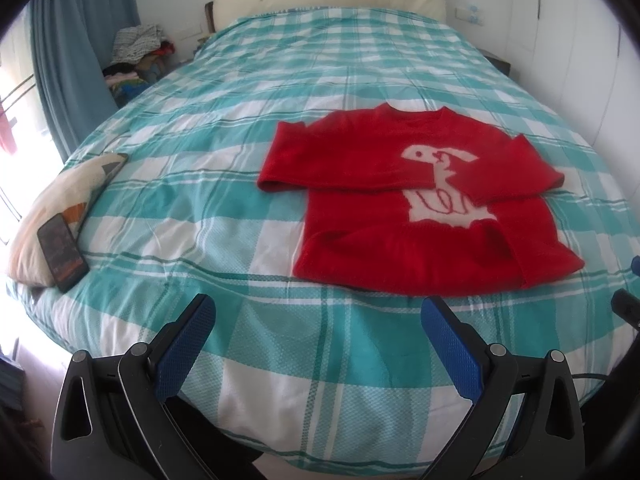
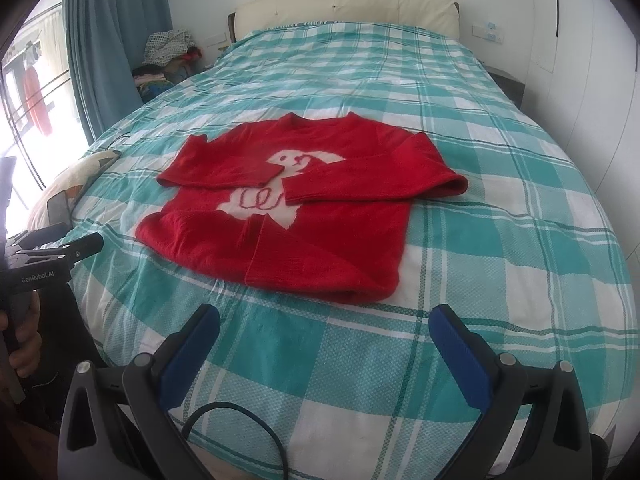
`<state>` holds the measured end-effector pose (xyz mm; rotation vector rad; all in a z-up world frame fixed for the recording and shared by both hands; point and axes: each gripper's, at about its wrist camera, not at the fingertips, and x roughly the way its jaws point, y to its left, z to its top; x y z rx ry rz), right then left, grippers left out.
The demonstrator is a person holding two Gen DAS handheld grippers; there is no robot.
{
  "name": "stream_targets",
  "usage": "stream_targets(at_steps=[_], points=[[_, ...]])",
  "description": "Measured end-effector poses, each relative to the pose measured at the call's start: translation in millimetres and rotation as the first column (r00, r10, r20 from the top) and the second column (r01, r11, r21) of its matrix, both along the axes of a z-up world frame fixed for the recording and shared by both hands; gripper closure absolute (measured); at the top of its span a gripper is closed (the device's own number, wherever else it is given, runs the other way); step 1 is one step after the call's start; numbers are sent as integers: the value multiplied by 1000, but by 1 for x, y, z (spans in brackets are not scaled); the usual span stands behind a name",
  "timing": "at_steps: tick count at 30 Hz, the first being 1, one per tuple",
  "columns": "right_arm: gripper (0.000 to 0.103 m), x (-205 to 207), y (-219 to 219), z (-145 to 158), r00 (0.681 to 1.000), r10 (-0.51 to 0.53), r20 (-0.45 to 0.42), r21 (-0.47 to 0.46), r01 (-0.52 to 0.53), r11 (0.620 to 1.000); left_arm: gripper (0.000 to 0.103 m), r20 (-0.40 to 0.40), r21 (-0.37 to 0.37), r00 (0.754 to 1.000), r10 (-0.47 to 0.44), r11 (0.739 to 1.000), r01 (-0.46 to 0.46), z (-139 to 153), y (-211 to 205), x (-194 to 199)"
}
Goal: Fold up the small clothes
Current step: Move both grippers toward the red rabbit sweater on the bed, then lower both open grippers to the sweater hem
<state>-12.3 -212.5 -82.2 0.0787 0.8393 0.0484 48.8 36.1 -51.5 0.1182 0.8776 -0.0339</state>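
Sweater (image 1: 416,216) (red, white motif) flat on checked bedspread (image 1: 224,184) w/ both sleeves folded across chest, L gripper (image 1: 318,320) & R gripper (image 2: 326,330) both spread wide, holding nothing, short of hem.

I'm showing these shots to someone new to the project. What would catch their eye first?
The bright red knitted sweater with a white animal design stands out, lying flat mid-bed with both sleeves folded across its chest. Beneath it spreads the teal-and-white checked bedspread. In the left view, a dark smartphone rests on a cream cushion at the bed's left edge.
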Motion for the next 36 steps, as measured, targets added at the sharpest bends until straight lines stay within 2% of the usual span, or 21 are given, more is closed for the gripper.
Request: stream_targets(at_steps=[14,20,23,25,28,30,31,33,35,36], points=[[0,3,9,-2,1000,31,-3,10,-31,999,0,-2,36,1000,17,999,-17,-4,-1,0],[0,17,24,-1,991,126,33,25,-127,992,0,-2,50,1000,20,999,-20,-4,1,0],[0,44,33,-9,972,229,56,22,-231,973,0,1,52,999,37,998,-37,-2,7,-2],[0,72,31,-19,958,283,52,53,-285,957,0,6,49,998,56,997,-56,-1,15,-5],[0,118,25,-42,930,368,-15,166,-361,918,0,-1,41,996,90,995,-90,-3,29,-8],[0,141,24,-60,909,410,-68,205,-390,898,0,-10,36,994,109,993,-109,-6,36,-9],[0,148,26,-70,885,454,-102,250,-419,873,0,-15,34,993,116,993,-115,-8,40,-9],[0,148,35,-85,796,586,-152,397,-494,774,0,-21,34,992,126,992,-125,-11,46,-11],[0,122,53,-84,678,717,-164,432,-604,670,0,-18,39,990,137,990,-136,-13,53,-12],[0,101,61,-79,603,780,-169,423,-671,610,0,-18,41,989,145,989,-144,-13,58,-13]])
